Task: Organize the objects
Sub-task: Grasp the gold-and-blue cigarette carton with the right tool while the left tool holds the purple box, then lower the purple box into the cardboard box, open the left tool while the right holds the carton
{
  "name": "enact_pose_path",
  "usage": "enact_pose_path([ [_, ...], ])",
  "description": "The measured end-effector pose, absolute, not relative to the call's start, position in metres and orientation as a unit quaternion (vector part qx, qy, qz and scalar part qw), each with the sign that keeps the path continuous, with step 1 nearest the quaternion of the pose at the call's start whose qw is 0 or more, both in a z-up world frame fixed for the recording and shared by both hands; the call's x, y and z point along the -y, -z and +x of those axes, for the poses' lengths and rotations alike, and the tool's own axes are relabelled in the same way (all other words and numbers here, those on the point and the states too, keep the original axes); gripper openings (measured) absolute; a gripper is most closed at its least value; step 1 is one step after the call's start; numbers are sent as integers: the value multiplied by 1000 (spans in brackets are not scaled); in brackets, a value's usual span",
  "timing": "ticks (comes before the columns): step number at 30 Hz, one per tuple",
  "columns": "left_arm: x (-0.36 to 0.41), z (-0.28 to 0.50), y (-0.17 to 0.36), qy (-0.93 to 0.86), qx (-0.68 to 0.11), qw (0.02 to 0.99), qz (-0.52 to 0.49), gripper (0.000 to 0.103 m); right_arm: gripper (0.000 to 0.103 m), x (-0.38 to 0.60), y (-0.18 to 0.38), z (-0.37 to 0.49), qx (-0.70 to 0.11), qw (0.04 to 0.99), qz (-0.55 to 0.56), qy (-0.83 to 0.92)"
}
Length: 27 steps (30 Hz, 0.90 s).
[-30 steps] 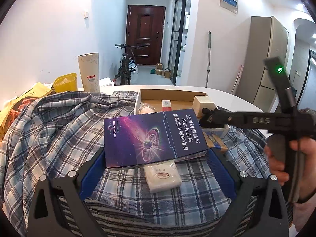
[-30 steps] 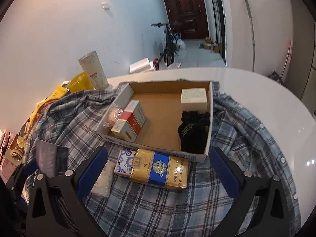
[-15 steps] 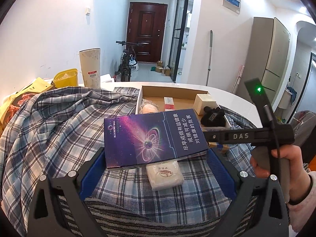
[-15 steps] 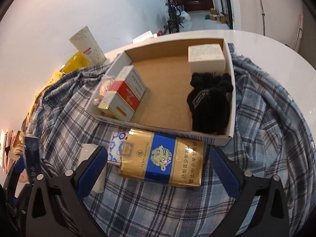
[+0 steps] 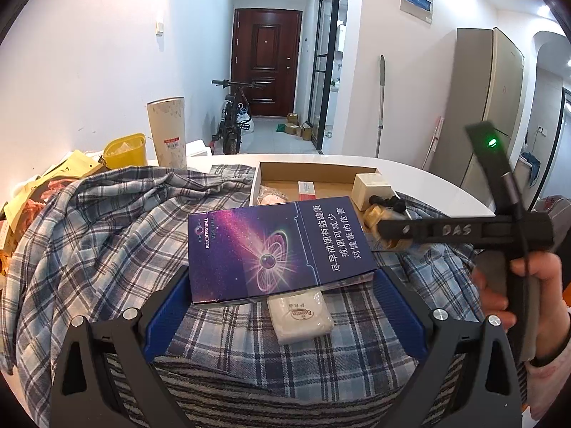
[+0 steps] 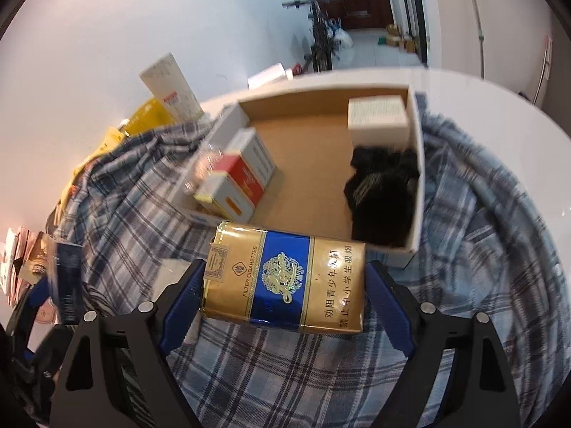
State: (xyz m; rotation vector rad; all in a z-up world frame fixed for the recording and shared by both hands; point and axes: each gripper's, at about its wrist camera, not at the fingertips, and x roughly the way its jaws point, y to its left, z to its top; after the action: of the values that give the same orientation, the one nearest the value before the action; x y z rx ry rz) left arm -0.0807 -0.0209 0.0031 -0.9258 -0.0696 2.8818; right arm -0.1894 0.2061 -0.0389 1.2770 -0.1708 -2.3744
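Observation:
A purple cigarette carton sits crosswise between the blue pads of my left gripper, which is shut on it and holds it above the plaid shirt. In the right wrist view a gold and blue cigarette carton lies on the shirt just in front of the open cardboard box. My right gripper straddles it with its jaws closing, the pads close beside both ends. A hand holds that gripper's handle at the right of the left wrist view.
The box holds red and white packs, a cream box and a black pouch. A white packet lies under the purple carton. A tall cup, a yellow tub and papers crowd the left of the white table.
My right gripper has come down and forward over the gold carton, and its jaws have narrowed around it. The left gripper and purple carton have stayed put.

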Motion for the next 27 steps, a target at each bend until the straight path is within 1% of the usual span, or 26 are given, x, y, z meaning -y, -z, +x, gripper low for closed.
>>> enact_pose_path([
  [7, 12, -83, -16, -953, 12, 61, -297, 100, 87, -228, -11, -180, 36, 187, 392, 900],
  [12, 2, -103, -26, -944, 15, 96, -315, 100, 87, -244, -26, -180, 16, 152, 356, 922],
  [16, -17, -130, -35, -940, 4, 113, -323, 100, 87, -261, -27, -184, 28, 124, 339, 932],
  [21, -42, -170, -41, -939, -10, 124, -321, 100, 87, -276, -15, -191, 56, 122, 352, 926],
  [27, -72, -217, -18, -917, -7, 153, -369, 100, 87, -292, -8, -195, 74, 94, 345, 931],
])
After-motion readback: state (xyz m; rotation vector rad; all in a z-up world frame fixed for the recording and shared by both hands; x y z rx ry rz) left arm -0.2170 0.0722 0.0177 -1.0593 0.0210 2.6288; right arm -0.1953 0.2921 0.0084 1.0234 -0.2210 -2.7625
